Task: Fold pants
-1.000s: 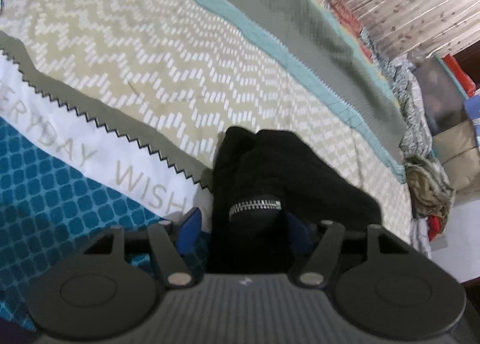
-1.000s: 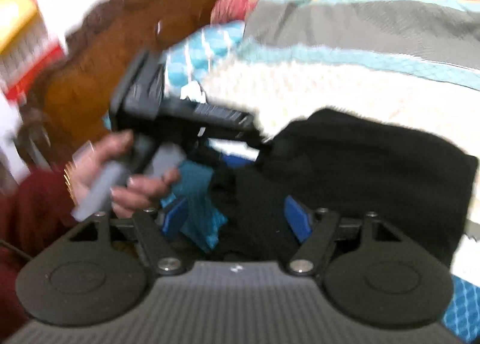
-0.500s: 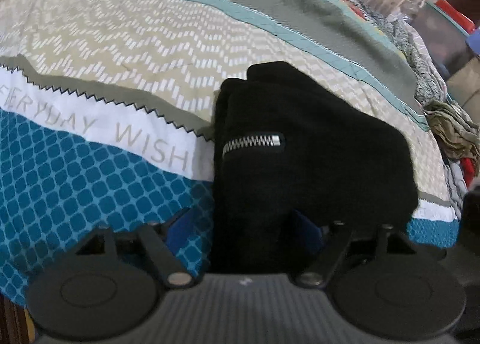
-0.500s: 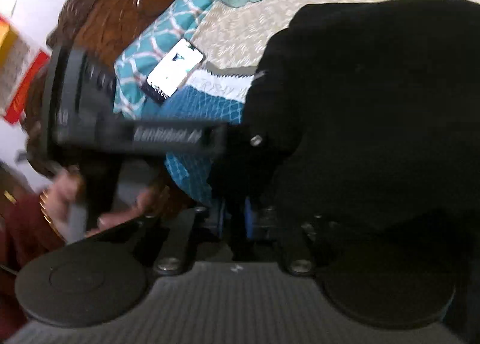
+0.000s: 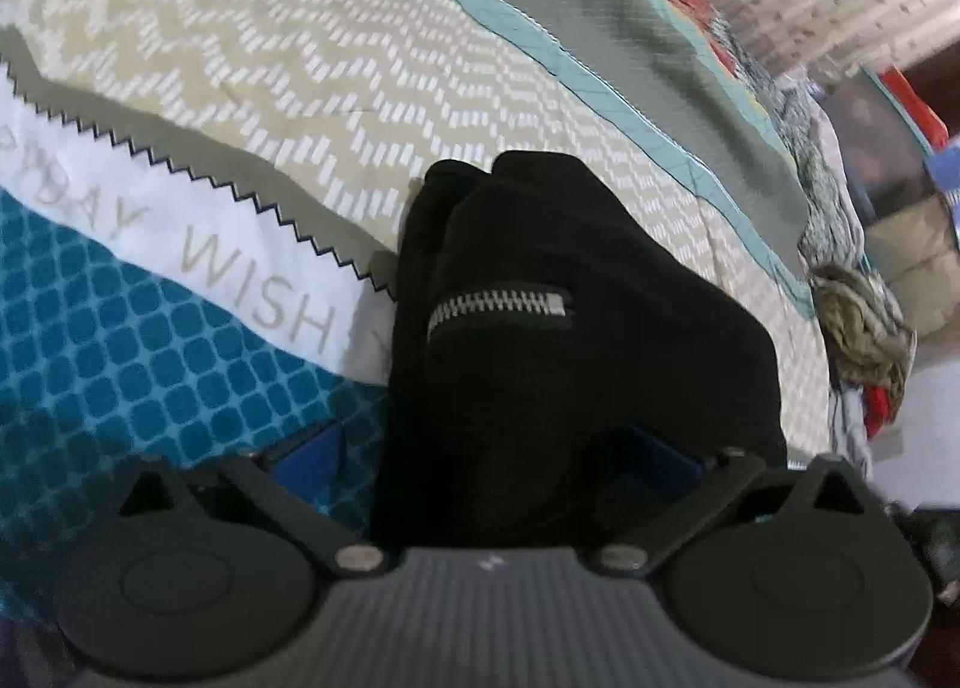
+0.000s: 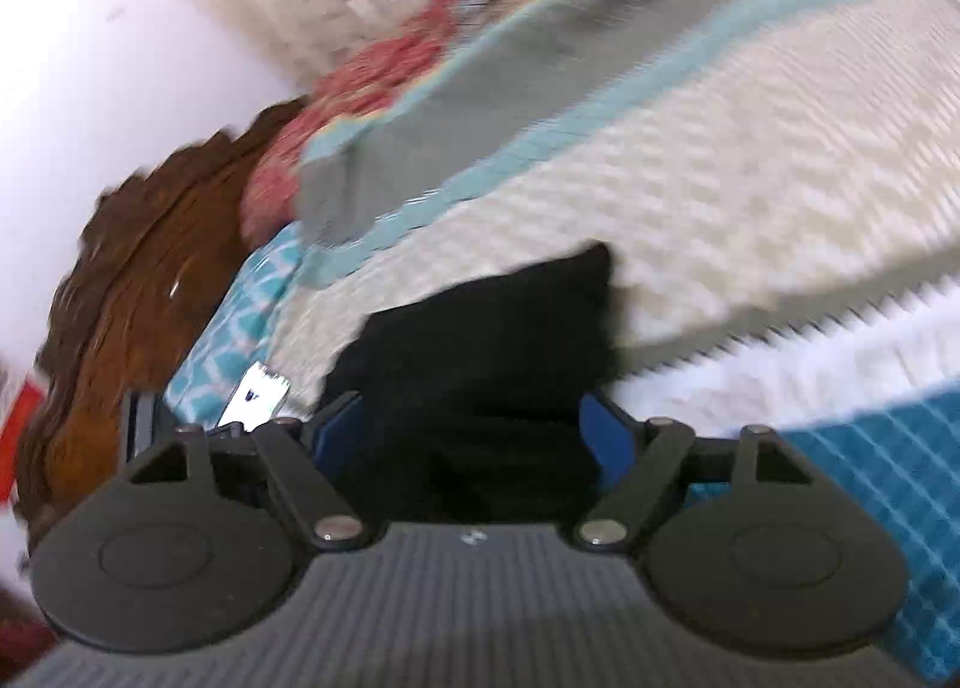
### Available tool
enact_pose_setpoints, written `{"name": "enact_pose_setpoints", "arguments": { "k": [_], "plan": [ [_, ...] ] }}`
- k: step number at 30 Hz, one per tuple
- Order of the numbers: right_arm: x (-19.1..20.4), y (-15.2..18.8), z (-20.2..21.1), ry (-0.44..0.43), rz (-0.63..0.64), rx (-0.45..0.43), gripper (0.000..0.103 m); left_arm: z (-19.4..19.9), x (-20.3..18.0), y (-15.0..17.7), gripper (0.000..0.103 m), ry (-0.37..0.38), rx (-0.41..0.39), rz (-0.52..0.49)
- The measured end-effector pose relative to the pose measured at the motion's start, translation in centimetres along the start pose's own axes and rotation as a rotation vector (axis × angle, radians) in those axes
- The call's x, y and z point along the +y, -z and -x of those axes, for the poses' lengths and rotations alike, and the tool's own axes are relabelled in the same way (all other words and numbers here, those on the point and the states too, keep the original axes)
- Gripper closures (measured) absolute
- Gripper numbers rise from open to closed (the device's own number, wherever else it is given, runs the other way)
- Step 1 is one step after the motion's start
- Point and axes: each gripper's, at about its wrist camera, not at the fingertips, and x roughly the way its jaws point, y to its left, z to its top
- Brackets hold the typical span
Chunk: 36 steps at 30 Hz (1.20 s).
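The black pants lie folded into a compact bundle on the patterned bedspread, with a silver zipper on top. My left gripper is open, its blue pads either side of the bundle's near end. In the blurred right wrist view the pants lie between the spread blue pads of my right gripper, which is open.
A phone lies on the bed to the left of the pants. A carved wooden headboard stands at the left. A heap of clothes and boxes sit past the bed's far edge.
My right gripper has opened and swung, so it now looks along the bed. The left gripper has tilted slightly, still open around the bundle.
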Motion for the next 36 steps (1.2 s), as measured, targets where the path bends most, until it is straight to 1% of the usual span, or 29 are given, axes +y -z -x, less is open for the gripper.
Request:
{"name": "enact_pose_setpoints", "arguments": {
  "k": [1, 3, 4, 5, 6, 7, 8, 9, 10, 11, 13, 15, 17, 19, 20, 21, 22, 23, 24, 25, 26, 27, 28, 29, 30, 32, 33, 36],
  "plan": [
    [-1.0, 0.2, -0.1, 0.016, -0.039, 0.008, 0.022, -0.3, 0.0, -0.1, 0.001, 0.019, -0.002, 0.002],
    [-1.3, 0.8, -1.9, 0.03, -0.077, 0.038, 0.022, -0.9, -0.3, 0.0, 0.002, 0.056, 0.008, 0.002],
    [-1.6, 1.2, -2.0, 0.028, -0.09, 0.059, 0.023, -1.2, -0.5, 0.3, 0.008, 0.056, 0.007, -0.005],
    [-1.6, 1.5, -2.7, 0.018, -0.102, 0.084, 0.024, -1.3, -0.9, 0.7, 0.02, 0.042, -0.003, -0.03],
    [-1.4, 1.6, -3.3, 0.002, -0.106, 0.114, 0.035, -1.3, -1.4, 1.1, 0.026, 0.027, -0.014, -0.054],
    [-0.6, 2.0, -3.4, -0.008, -0.08, 0.148, 0.046, -1.1, -1.8, 1.3, 0.039, 0.014, -0.026, -0.075],
    [0.4, 2.2, -3.5, 0.017, -0.038, 0.159, 0.048, -0.9, -2.2, 1.4, 0.049, 0.001, -0.034, -0.094],
    [1.6, 2.2, -3.4, 0.042, 0.024, 0.149, 0.06, -0.4, -2.6, 1.4, 0.054, 0.001, -0.041, -0.106],
    [2.7, 1.9, -2.8, 0.041, 0.074, 0.132, 0.075, 0.2, -2.9, 1.1, 0.063, 0.012, -0.051, -0.113],
    [3.6, 1.3, -2.3, 0.03, 0.108, 0.111, 0.075, 0.8, -3.3, 0.9, 0.066, 0.032, -0.063, -0.12],
    [5.6, 0.4, -0.8, 0.023, 0.193, 0.044, 0.076, 1.9, -4.4, 0.1, 0.068, 0.081, -0.103, -0.143],
    [7.5, -0.2, 0.6, 0.04, 0.285, -0.037, 0.076, 2.4, -5.8, -0.7, 0.068, 0.126, -0.139, -0.176],
    [8.7, -1.1, 1.9, 0.04, 0.341, -0.128, 0.076, 2.4, -7.0, -1.5, 0.068, 0.16, -0.172, -0.209],
    [8.5, -1.8, 2.8, 0.056, 0.363, -0.193, 0.076, 1.5, -7.8, -2.1, 0.067, 0.191, -0.185, -0.216],
    [7.9, -2.2, 2.5, 0.072, 0.36, -0.21, 0.076, 0.7, -8.0, -2.3, 0.066, 0.194, -0.188, -0.227],
    [7.2, -2.4, 2.4, 0.094, 0.345, -0.211, 0.076, -0.5, -8.3, -2.4, 0.065, 0.173, -0.187, -0.256],
    [5.7, -2.5, 1.6, 0.115, 0.32, -0.198, 0.075, -2.0, -8.2, -2.4, 0.063, 0.131, -0.173, -0.28],
    [4.4, -2.6, 0.1, 0.149, 0.268, -0.154, 0.075, -4.0, -7.6, -2.5, 0.061, 0.064, -0.127, -0.278],
    [3.0, -2.6, -1.5, 0.195, 0.207, -0.091, 0.073, -6.2, -7.0, -2.5, 0.059, -0.006, -0.062, -0.257],
    [1.0, -2.1, -3.2, 0.264, 0.139, -0.01, 0.06, -8.1, -6.3, -2.2, 0.043, -0.049, -0.019, -0.237],
    [-0.9, -1.4, -4.6, 0.307, 0.072, 0.026, 0.056, -8.4, -5.9, -1.8, 0.041, -0.027, -0.053, -0.238],
    [-2.8, -0.8, -4.3, 0.236, -0.019, -0.031, 0.054, -8.2, -6.2, -1.3, 0.04, -0.031, -0.085, -0.276],
    [-4.1, -0.5, -3.3, 0.187, -0.086, -0.052, 0.054, -8.1, -6.7, -1.2, 0.039, -0.057, -0.083, -0.297],
    [-4.8, -0.6, -3.0, 0.16, -0.134, -0.051, 0.054, -7.9, -7.1, -1.1, 0.037, -0.083, -0.081, -0.308],
    [-4.8, -0.7, -2.8, 0.152, -0.138, -0.046, 0.054, -7.8, -7.5, -1.1, 0.035, -0.108, -0.078, -0.323],
    [-4.1, -0.9, -2.6, 0.179, -0.09, -0.031, 0.054, -7.8, -8.3, -1.1, 0.024, -0.169, -0.074, -0.354],
    [-3.8, -0.9, -2.4, 0.191, -0.074, -0.031, 0.052, -7.8, -8.3, -1.0, 0.024, -0.188, -0.072, -0.354],
    [-3.2, -0.5, -2.9, 0.225, -0.069, -0.042, 0.05, -7.4, -8.5, -0.6, 0.022, -0.213, -0.076, -0.338]
  ]
}}
